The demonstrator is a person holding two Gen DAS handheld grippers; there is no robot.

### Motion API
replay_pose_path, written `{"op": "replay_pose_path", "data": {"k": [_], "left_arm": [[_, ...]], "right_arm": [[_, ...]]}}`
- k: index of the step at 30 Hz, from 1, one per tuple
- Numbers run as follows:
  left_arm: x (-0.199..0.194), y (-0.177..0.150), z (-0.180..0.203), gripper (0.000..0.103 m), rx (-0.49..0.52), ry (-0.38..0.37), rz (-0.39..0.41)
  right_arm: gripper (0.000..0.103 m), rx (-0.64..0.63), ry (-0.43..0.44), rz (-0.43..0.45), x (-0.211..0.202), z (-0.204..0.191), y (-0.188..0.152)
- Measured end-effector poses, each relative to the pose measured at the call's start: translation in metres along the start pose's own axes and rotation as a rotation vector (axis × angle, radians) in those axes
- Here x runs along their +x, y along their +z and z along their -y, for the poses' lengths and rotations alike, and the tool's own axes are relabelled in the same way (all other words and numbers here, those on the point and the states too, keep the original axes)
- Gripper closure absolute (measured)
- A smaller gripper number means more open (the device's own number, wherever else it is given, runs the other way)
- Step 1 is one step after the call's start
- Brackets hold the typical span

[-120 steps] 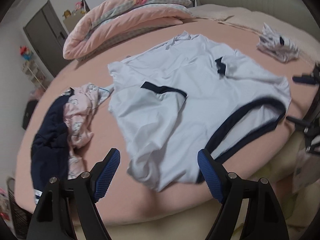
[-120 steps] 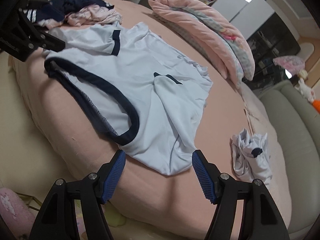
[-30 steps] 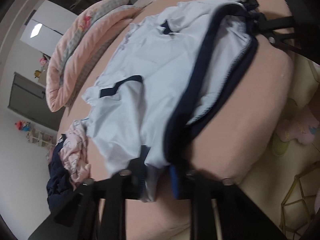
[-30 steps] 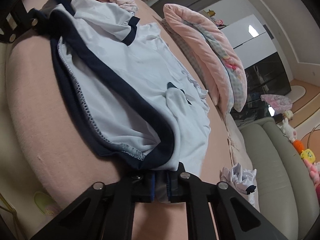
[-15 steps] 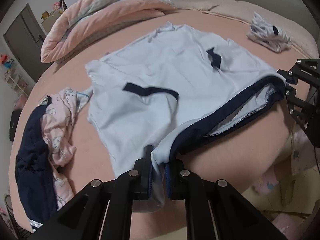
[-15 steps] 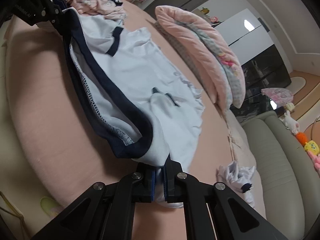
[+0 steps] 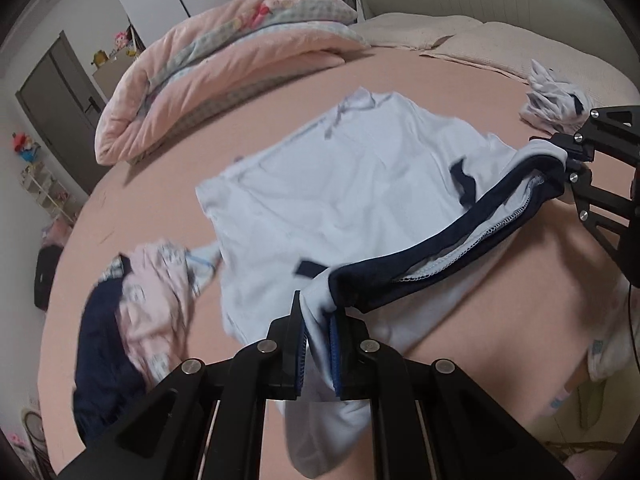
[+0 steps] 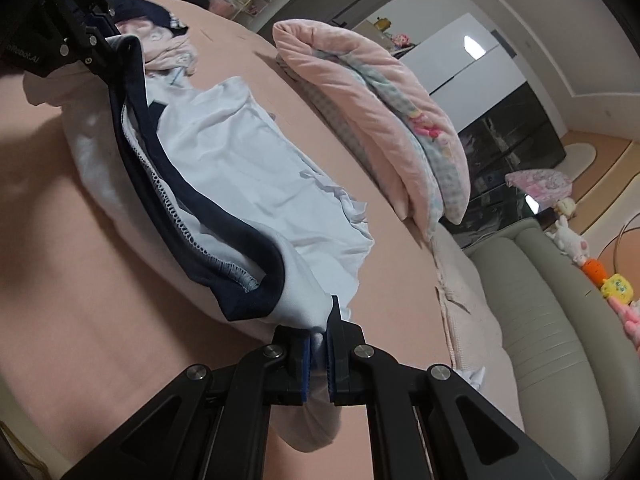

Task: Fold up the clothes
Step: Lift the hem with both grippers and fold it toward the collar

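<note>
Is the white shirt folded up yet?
Not yet. The white shirt lies mostly spread on the bed; only its navy hem is lifted.

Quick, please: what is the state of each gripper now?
Left gripper: shut on the white shirt, at its hem.
Right gripper: shut on the same hem.

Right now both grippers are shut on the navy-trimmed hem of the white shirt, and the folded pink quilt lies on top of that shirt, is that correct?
Not quite. The left gripper and right gripper are shut on the white shirt hem, but the pink quilt lies apart from it on the bed, bare sheet between them. The left wrist view shows that gap.
</note>
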State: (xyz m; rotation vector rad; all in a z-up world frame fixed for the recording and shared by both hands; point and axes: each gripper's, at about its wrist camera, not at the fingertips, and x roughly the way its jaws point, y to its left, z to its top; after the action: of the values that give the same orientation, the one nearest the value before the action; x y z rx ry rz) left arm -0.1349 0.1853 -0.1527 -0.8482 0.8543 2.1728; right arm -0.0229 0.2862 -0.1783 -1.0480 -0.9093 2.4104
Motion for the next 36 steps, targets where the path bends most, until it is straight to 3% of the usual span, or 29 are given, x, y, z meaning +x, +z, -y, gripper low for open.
{"op": "replay_pose_path", "data": {"k": [5, 15, 32, 34, 36], "left_arm": [[0.01, 0.016, -0.006, 0.095, 0.026, 0.029, 0.019], [0.032, 0.044, -0.028, 0.095, -0.106, 0.033, 0.014], [0.089, 0.066, -0.06, 0.094, -0.248, -0.038, -0.068], [0.095, 0.067, -0.061, 0.094, -0.264, -0.038, -0.067], [0.101, 0.069, -0.064, 0.093, -0.296, -0.05, -0.085]], "right_arm": [[0.099, 0.026, 0.034, -0.001, 0.016, 0.014, 0.014], [0.099, 0.138, 0.061, -0.042, 0.056, 0.041, 0.04], [0.098, 0.487, 0.373, -0.191, 0.142, 0.082, 0.047], [0.087, 0.522, 0.389, -0.203, 0.149, 0.084, 0.046], [0.046, 0.55, 0.393, -0.231, 0.158, 0.084, 0.045]]}}
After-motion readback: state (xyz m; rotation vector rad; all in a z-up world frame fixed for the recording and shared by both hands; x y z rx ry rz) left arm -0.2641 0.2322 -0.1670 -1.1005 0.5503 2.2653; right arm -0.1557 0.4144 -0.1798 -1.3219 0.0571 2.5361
